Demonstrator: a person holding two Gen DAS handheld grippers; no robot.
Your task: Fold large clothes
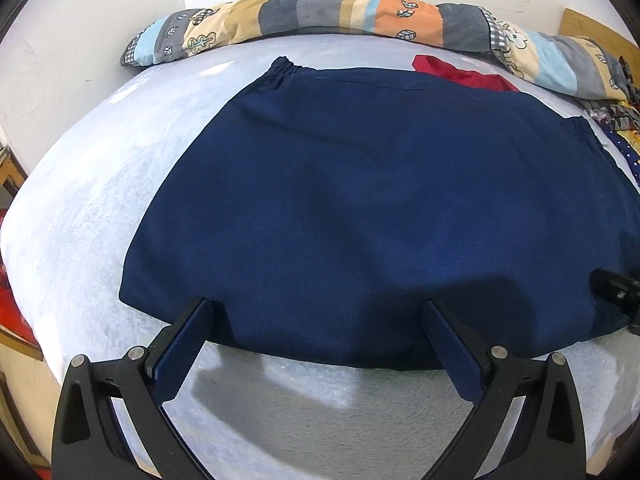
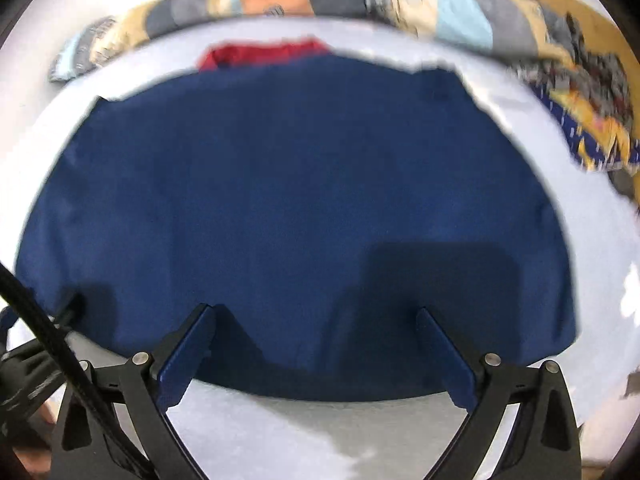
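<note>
A navy blue garment lies folded flat on the pale bed sheet, its elastic waistband at the far edge. My left gripper hangs open over the garment's near edge, nothing between its fingers. In the right wrist view the same navy garment fills the middle, blurred. My right gripper stands open above its near fold, with no cloth pinched. The right gripper's black tip shows at the right rim of the left wrist view.
A striped patchwork quilt lies rolled along the far edge by the white wall. A red cloth peeks out behind the navy garment. Patterned clothes are heaped at the far right. A black cable crosses the lower left.
</note>
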